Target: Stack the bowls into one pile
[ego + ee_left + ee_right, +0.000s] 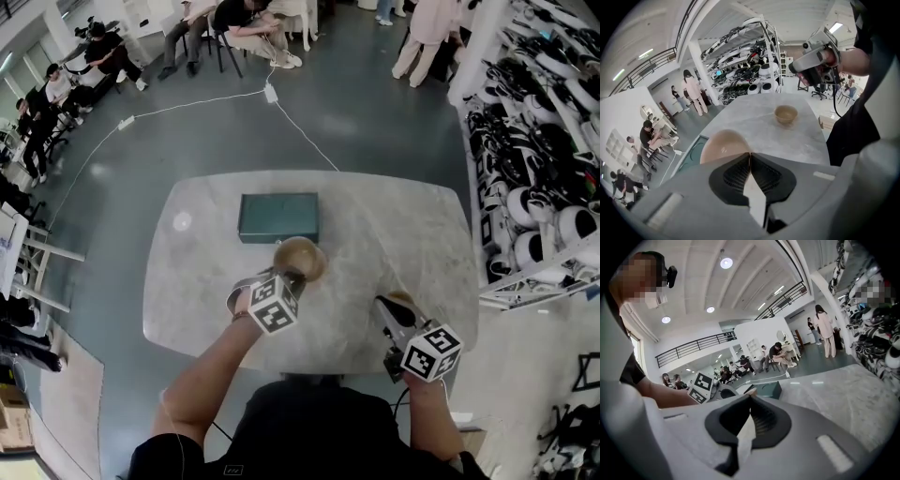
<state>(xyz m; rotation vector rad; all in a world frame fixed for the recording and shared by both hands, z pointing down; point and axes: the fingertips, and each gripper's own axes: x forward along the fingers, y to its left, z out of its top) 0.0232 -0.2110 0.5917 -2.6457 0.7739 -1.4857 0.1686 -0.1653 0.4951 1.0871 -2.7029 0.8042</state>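
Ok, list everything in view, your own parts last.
Table: 1, grey marble.
Bowls: 2, tan; held bowl over its middle, loose bowl on its near right.
Box: 1, dark green, far middle of table.
Cable: 1, white, on the floor beyond.
Rack: 1, white, at right, full of gear.
People: several, seated far off.
Left gripper: grey, fingers shut on the held bowl.
Right gripper: grey, fingers shut, empty.
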